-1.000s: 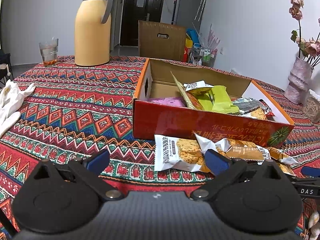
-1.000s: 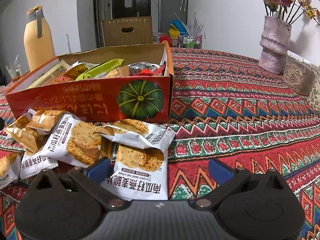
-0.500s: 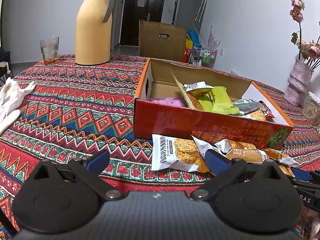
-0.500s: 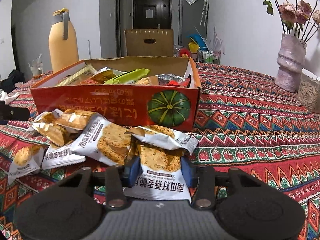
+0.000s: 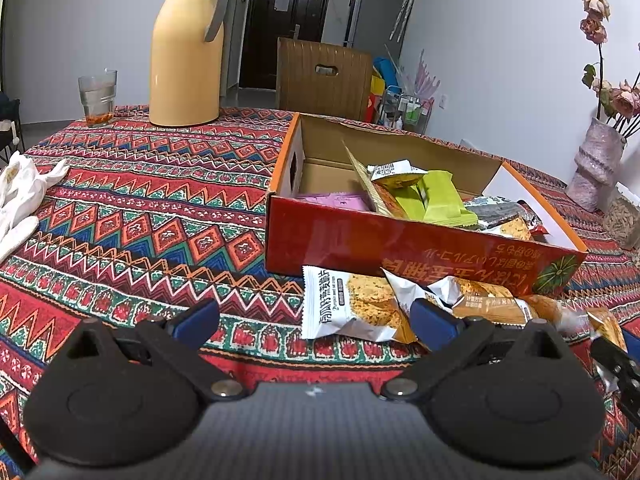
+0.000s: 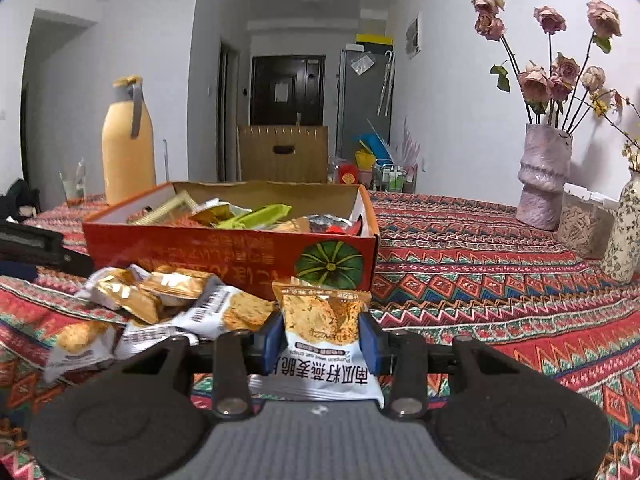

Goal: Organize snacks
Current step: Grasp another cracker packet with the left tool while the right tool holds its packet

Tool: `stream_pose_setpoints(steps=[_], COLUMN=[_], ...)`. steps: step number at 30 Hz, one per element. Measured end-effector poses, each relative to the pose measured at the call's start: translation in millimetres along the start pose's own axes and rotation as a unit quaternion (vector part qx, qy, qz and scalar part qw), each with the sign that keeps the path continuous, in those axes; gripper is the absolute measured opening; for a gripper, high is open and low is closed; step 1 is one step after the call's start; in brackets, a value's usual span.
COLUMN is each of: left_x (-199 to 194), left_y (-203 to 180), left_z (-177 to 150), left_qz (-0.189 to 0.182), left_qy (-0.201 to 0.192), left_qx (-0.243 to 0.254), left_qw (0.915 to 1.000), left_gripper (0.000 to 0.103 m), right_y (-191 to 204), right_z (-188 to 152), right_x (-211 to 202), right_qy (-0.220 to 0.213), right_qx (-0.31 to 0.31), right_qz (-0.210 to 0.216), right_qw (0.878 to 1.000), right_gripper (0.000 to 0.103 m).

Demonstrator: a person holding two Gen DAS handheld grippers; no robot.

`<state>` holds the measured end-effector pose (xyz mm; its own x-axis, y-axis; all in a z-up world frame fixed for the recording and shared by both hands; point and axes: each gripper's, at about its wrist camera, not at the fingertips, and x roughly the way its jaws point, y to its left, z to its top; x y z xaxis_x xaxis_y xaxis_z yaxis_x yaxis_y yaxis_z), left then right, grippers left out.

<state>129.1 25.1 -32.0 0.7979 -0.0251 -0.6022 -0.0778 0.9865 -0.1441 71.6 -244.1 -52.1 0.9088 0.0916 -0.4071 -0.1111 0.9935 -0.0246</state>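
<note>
While my right gripper (image 6: 320,334) is closing its jaws on a cracker packet (image 6: 322,334), its blue pads pinch the packet by both side edges, so it hangs upright just in front of the box (image 6: 224,246), clear of the cloth. I take it by the sides because the flat wrapper gives no other purchase. My left gripper (image 5: 314,316) hovers spread wide with nothing between its fingers, near the loose pile (image 5: 400,304) that lies against the box wall. Since the box is already half full, I judge the packet belongs in there.
</note>
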Motion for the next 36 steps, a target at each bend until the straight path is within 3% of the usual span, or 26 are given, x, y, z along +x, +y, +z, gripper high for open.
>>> stream_pose_setpoints(steps=[9,11,16,21,27,32,36], left_x=[-4,-6,5,6,8,3,-6], left_y=[-11,-17,-30,-35,-48,-50,-49], left_z=[-2,-4,-13,-15,-23,-33,-39], left_qz=[-0.005,-0.008,0.025,0.031,0.044,0.056,0.06], left_qy=[0.033,0.05,0.108,0.116,0.126,0.113,0.096], left_qx=[0.022,0.028,0.019,-0.005,0.009,0.029,0.042], left_qw=[0.9992,0.9983,0.9936,0.9927,0.9911,0.9915,0.9927], left_gripper=[0.103,0.103,0.103,0.103,0.103,0.092,0.076], right_y=[-2,-2,-3,-6,-8,-8,-8], right_z=[-7,-8,-14,-16,-16,-16,-17], right_x=[-10,-7,-6,-7,-10,-11,-12], right_qy=[0.002,0.006,0.013,0.01,0.004,0.0,-0.003], right_qx=[0.016,0.02,0.025,0.032,0.036,0.037,0.035], right_qz=[0.007,0.007,0.014,0.028,0.042,0.05,0.053], right_qw=[1.0,1.0,1.0,0.999,0.998,0.998,0.998], right_gripper=[0.04,0.04,0.04,0.04,0.04,0.04,0.04])
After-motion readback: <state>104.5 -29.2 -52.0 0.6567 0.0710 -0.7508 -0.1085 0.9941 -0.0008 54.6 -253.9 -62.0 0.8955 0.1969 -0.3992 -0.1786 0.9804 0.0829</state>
